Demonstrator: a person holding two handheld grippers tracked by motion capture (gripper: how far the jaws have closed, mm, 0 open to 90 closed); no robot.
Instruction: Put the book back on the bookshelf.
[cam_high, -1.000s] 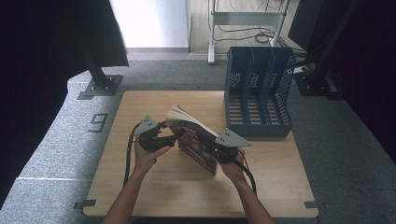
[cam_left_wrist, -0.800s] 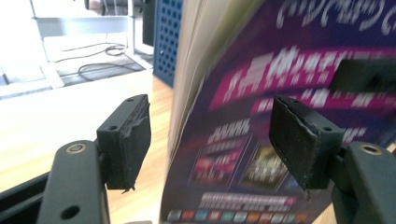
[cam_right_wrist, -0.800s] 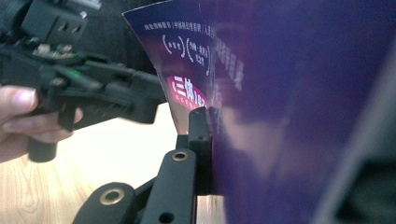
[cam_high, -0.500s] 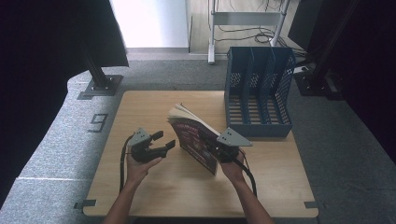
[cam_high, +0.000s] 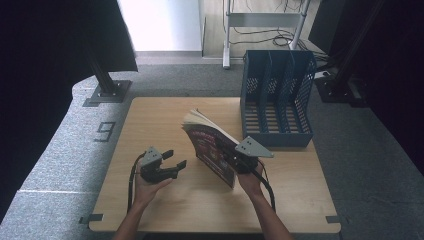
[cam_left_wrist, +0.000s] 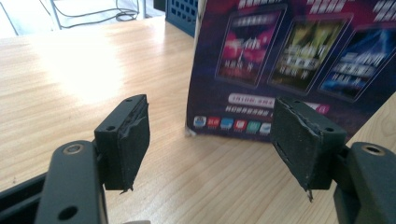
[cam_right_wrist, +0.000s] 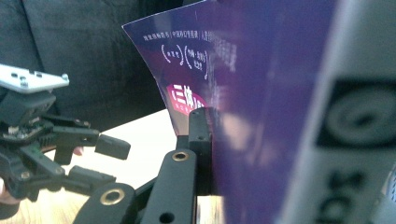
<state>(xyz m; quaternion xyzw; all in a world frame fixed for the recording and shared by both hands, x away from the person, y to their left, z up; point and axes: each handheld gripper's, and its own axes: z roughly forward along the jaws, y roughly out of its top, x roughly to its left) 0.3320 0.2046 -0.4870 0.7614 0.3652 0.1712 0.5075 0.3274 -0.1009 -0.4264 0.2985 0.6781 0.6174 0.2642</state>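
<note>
Two grippers worked a glossy purple-covered paperback book (cam_high: 210, 147) standing on the wooden table (cam_high: 165, 115), not yet filed in the blue slotted plastic rack (cam_high: 277, 100). Left gripper (cam_left_wrist: 210, 135): jaws apart, book beyond them, untouched. Right gripper (cam_right_wrist: 205, 154): clamped on the cover.

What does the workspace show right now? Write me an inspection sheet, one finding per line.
Surface: wooden table, bare apart from the items below.
Job's things: magazine, standing tilted on its lower edge; blue file rack at the far right, its slots look empty.
Clutter: nothing seen.
Grippers: right gripper shut on the magazine; left gripper open, beside the magazine and apart from it.
Cables: a black cable trails from the left gripper, another from the right.
Surroundings: grey carpet, a floor marking "9", metal stand feet.
</note>
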